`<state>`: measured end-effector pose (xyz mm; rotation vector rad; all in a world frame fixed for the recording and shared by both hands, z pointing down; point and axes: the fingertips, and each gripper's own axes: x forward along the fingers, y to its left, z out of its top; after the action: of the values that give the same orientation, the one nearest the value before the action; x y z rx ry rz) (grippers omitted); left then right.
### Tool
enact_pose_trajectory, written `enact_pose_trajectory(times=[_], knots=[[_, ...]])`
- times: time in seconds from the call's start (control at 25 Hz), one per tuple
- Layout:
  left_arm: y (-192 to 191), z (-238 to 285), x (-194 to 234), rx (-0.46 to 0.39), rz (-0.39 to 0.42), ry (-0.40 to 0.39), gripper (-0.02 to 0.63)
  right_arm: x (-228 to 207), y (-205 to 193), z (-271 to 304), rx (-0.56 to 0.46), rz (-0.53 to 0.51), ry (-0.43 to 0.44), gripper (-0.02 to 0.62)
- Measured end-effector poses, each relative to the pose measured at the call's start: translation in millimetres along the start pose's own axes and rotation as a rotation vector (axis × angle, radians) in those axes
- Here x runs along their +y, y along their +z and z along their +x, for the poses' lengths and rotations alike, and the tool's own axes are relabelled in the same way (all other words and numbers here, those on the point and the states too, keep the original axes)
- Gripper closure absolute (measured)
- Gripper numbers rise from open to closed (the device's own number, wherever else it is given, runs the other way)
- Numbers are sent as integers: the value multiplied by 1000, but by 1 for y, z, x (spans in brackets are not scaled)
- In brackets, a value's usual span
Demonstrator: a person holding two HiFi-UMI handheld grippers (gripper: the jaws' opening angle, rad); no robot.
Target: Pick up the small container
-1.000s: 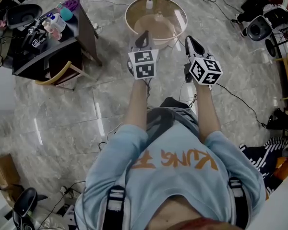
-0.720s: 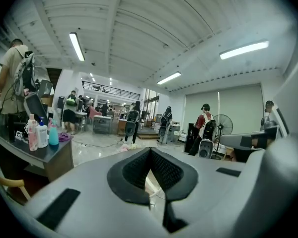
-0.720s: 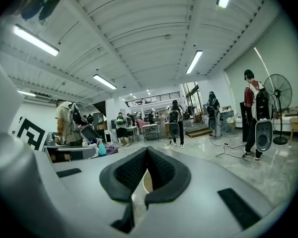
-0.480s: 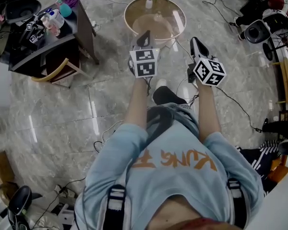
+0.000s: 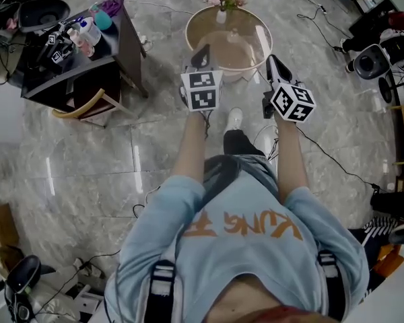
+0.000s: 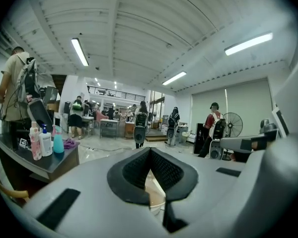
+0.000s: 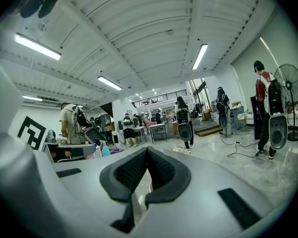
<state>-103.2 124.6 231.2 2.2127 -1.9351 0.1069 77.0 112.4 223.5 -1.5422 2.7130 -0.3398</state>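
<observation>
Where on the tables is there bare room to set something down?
The round table is mostly bare; only a flower vase at its far rim and a small pale item near the middle. The dark desk to the left is crowded with bottles and clutter.

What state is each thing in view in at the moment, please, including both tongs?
Left tongs: shut, nothing between them.
Right tongs: shut, nothing between them.
Round glass table: standing, with a vase on it.
Flower vase: upright, near the table's far edge.
Bottles: upright on the dark side table.
</observation>
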Motion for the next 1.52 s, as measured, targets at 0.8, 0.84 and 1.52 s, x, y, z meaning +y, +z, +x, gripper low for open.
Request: enact_pose_trajectory(times=[0.8, 0.84, 1.52], knots=[[-54, 229, -18, 195, -53, 53, 583, -114, -68, 191, 211, -116, 112, 583], [-49, 242, -22, 193, -45, 50, 583, -115, -64, 200, 199, -106, 128, 584], [-24, 374, -66, 188, -9, 24, 583, -290, -29, 265, 121, 32, -43, 583]])
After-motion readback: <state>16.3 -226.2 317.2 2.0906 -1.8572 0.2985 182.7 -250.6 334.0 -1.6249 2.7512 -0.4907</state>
